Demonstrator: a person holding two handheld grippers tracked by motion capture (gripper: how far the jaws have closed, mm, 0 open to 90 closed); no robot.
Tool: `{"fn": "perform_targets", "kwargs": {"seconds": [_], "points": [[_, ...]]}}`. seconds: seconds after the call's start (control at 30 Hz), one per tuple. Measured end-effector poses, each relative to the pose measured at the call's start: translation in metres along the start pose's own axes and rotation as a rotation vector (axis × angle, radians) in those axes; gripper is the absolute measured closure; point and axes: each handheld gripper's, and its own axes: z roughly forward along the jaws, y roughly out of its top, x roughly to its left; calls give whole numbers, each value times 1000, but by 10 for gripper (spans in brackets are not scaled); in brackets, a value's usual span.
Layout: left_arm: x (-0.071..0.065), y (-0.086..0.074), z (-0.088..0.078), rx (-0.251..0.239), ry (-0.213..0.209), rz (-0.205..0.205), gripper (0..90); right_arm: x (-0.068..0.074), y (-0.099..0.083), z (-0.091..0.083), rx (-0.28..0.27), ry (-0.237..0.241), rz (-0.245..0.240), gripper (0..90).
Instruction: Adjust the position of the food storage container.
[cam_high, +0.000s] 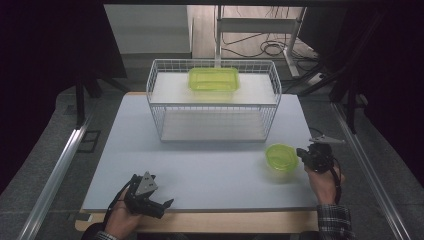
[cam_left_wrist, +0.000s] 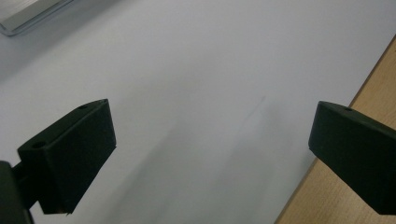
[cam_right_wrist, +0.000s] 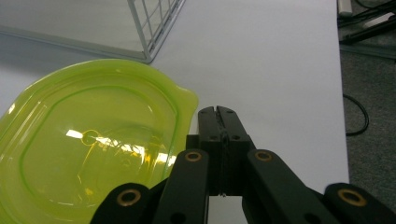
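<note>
A small round, see-through green container (cam_high: 281, 156) sits on the grey-white table (cam_high: 210, 170) at the right. In the right gripper view this container (cam_right_wrist: 93, 149) lies at the left, its rim tab just left of my jaws. My right gripper (cam_high: 301, 153) (cam_right_wrist: 218, 113) is shut with nothing between its pads, right beside that rim. A larger rectangular green container (cam_high: 213, 79) rests on the upper shelf of a white wire rack (cam_high: 155, 95) at the back centre. My left gripper (cam_high: 161, 192) (cam_left_wrist: 210, 154) is open near the table's front left edge and holds nothing.
The wire rack's corner (cam_right_wrist: 149, 28) stands close behind the round container. A wooden strip (cam_left_wrist: 355, 140) borders the table's front edge. A metal clip (cam_high: 325, 141) lies by the right edge. Metal rails (cam_high: 55, 175) run along both sides, and cables (cam_high: 270, 49) lie on the floor behind.
</note>
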Motion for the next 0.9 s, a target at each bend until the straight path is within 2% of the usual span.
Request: {"fn": "perform_targets", "kwargs": {"seconds": [0.17, 0.37, 0.5, 0.7, 0.9], "points": [[0, 0, 0, 3, 1, 2, 5, 3, -1, 2, 10, 5, 1, 891], [0, 0, 1, 6, 2, 4, 5, 12, -1, 4, 25, 28, -7, 891], [-1, 0, 1, 6, 1, 6, 5, 21, -2, 4, 35, 58, -1, 891], [-1, 0, 1, 5, 1, 6, 5, 40, -2, 5, 48, 104, -19, 890], [-1, 0, 1, 8, 1, 8, 5, 50, -1, 7, 52, 142, -28, 885]]}}
